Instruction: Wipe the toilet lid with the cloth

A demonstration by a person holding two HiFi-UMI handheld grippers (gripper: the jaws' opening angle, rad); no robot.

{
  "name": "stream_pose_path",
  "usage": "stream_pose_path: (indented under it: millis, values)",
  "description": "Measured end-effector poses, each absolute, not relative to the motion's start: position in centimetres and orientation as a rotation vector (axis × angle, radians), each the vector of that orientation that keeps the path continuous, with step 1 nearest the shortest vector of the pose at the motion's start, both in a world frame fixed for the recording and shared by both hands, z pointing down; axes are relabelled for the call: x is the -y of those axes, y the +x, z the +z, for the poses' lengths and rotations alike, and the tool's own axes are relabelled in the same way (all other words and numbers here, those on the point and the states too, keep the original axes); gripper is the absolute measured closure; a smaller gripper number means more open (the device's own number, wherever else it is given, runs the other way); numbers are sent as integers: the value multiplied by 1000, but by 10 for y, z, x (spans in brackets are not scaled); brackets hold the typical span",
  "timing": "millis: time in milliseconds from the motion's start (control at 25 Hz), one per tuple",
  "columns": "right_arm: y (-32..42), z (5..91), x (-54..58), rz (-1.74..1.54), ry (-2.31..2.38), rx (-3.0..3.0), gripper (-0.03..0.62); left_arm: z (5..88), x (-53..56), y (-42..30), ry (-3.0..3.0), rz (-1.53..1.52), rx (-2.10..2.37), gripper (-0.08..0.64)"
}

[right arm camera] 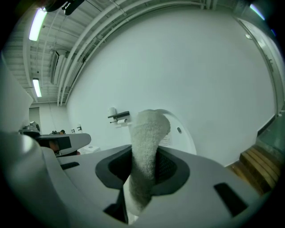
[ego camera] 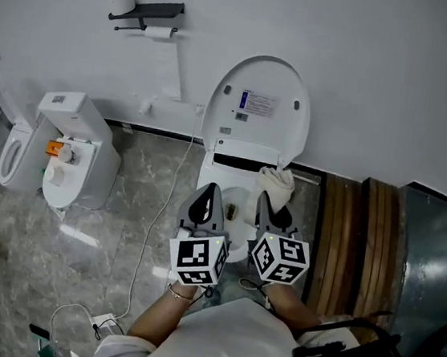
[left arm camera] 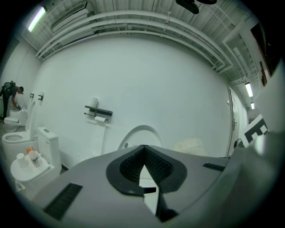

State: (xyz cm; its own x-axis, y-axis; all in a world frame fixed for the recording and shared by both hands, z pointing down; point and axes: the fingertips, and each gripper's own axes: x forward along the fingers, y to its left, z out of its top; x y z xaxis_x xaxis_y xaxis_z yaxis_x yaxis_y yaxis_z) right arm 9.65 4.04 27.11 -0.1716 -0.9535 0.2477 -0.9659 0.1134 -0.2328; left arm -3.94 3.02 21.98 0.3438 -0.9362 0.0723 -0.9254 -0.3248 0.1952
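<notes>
The white toilet lid [ego camera: 257, 105] stands raised against the wall, with the open bowl [ego camera: 232, 207] below it. My right gripper [ego camera: 272, 201] is shut on a white cloth [ego camera: 277, 180], which sticks up past the jaws just under the lid's lower edge. In the right gripper view the cloth [right arm camera: 149, 142] fills the gap of that gripper [right arm camera: 143, 178], and the lid [right arm camera: 180, 131] shows behind it. My left gripper [ego camera: 208, 190] hangs over the bowl's left side. Its jaws are shut with nothing between them [left arm camera: 143, 151]; the lid [left arm camera: 139, 133] lies ahead.
A second toilet [ego camera: 77, 156] with small items on its lid stands at the left, and another [ego camera: 9, 157] beyond it. A paper holder [ego camera: 147, 12] hangs on the wall. Wooden slats [ego camera: 357, 239] lie at the right. A white cable [ego camera: 156, 222] runs over the floor.
</notes>
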Motion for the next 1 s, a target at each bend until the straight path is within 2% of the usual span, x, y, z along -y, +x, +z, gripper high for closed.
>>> stream_pose_path:
  millis: [600,1000]
  values:
    - [101,286,171,420,1974,2385,491,248,129,-6,2487,-11,1654,555]
    - [75,290,314,360,2021,2446,491,292,198,-22,2426,44,1689,556]
